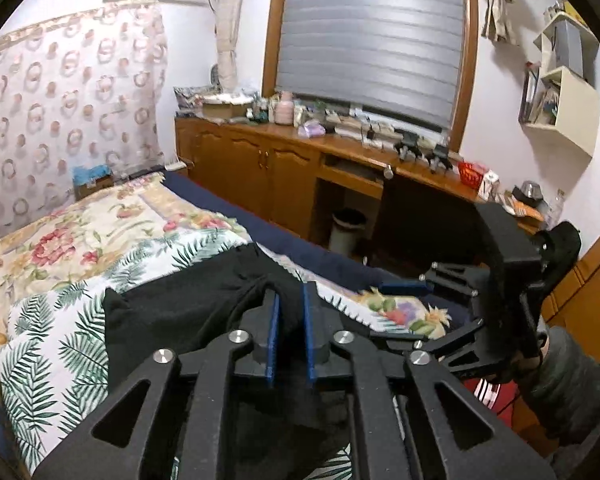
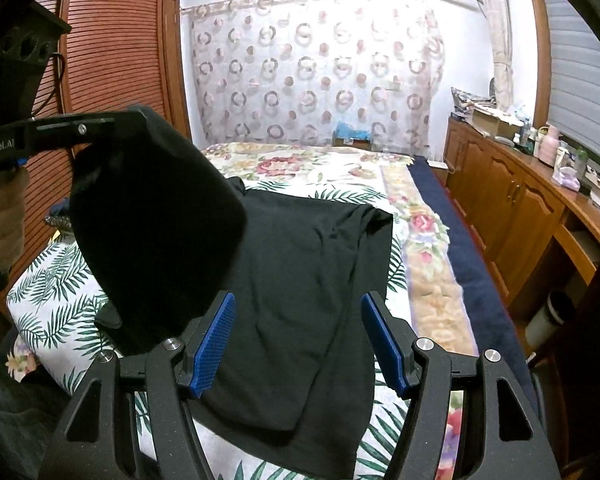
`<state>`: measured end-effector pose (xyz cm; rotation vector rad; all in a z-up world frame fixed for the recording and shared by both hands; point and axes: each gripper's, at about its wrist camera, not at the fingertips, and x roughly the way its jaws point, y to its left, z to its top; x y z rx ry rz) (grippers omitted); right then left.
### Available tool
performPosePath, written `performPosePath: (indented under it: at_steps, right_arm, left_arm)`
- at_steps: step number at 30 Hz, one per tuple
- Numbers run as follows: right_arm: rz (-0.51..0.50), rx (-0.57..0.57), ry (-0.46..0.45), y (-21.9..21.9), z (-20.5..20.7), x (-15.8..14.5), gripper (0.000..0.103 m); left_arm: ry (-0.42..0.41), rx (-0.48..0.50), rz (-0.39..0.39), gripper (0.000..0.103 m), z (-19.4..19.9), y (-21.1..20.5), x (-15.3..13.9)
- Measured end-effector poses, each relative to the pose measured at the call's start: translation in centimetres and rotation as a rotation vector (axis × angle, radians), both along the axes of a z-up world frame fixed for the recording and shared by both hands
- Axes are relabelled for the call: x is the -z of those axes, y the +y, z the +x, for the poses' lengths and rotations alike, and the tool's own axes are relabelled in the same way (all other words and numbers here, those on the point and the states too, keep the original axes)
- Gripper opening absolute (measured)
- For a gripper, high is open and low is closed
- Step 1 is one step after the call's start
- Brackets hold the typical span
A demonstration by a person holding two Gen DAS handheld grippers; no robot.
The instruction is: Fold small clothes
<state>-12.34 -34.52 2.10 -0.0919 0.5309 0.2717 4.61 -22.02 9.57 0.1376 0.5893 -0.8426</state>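
Bed (image 2: 340, 168) carries black garment (image 2: 312, 280); left gripper (image 1: 291, 320) pinches 1 raised edge to fold it over, right gripper (image 2: 298, 340) spread, empty.

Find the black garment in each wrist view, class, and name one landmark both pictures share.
Left wrist: black garment lies lower centre on the leaf-print sheet, running between the gripper's blue pads.
Right wrist: black garment fills the centre, one part lifted at left.
Shared landmark: circle-patterned curtain.

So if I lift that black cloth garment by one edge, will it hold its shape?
Probably not. The black cloth garment drapes limply from the left gripper, so it's likely floppy. It looks thin and light, and creases on the leaf-print bedspread.
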Motion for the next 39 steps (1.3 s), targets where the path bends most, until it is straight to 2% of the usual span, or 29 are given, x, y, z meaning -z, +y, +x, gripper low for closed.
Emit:
performPosePath:
  at_steps: [2, 4, 10, 12, 13, 14, 25, 28, 30, 32, 33, 35, 39]
  right_arm:
    - [-0.001, 0.001, 0.005, -0.1, 0.3, 0.1, 0.067]
    - [0.004, -0.002, 0.011, -0.2, 0.4, 0.2, 0.067]
    - [0.002, -0.031, 0.024, 0.5, 1.3, 0.1, 0.067]
    - [-0.001, -0.045, 0.031, 1.0, 1.8, 0.2, 0.067]
    - [-0.003, -0.053, 0.037, 1.2, 2.1, 0.4, 0.067]
    - [-0.007, -0.06, 0.044, 1.4, 2.3, 0.6, 0.067]
    - [-0.073, -0.114, 0.175, 1.3, 5.4, 3.3, 0.067]
    - [-0.089, -0.12, 0.19, 1.0, 5.6, 3.5, 0.056]
    - [-0.106, -0.121, 0.187, 1.2, 5.7, 3.5, 0.043]
    - [-0.116, -0.126, 0.183, 1.0, 5.9, 3.4, 0.022]
    - [-0.122, -0.124, 0.176, 1.1, 5.8, 3.5, 0.017]
    - [-0.117, -0.132, 0.166, 1.0, 5.7, 3.3, 0.011]
    - [-0.085, -0.139, 0.104, 0.7, 4.6, 1.8, 0.009]
  left_arm:
    - [0.0, -0.009, 0.01, 0.031, 0.2, 0.1, 0.7]
    - [0.005, -0.019, 0.017, 0.04, 0.4, 0.6, 1.3]
    - [-0.008, -0.092, 0.055, 0.046, 0.7, 2.9, 2.8]
    - [-0.002, -0.12, 0.052, 0.063, 0.8, 4.3, 3.4]
    - [0.002, -0.139, 0.044, 0.075, 0.8, 5.1, 3.7]
    - [0.005, -0.156, 0.038, 0.077, 0.9, 5.9, 4.1]
    - [0.04, -0.317, 0.056, 0.077, 0.8, 10.7, 8.0]
    - [0.061, -0.343, 0.052, 0.077, 0.9, 11.4, 8.7]
    - [0.067, -0.352, 0.042, 0.077, 0.9, 12.1, 8.9]
    - [0.068, -0.36, 0.044, 0.077, 1.1, 12.4, 9.1]
    - [0.065, -0.366, 0.048, 0.077, 1.1, 12.5, 9.2]
    - [0.062, -0.37, 0.052, 0.077, 1.1, 12.8, 9.3]
    - [0.062, -0.368, 0.051, 0.077, 1.1, 12.7, 9.3]
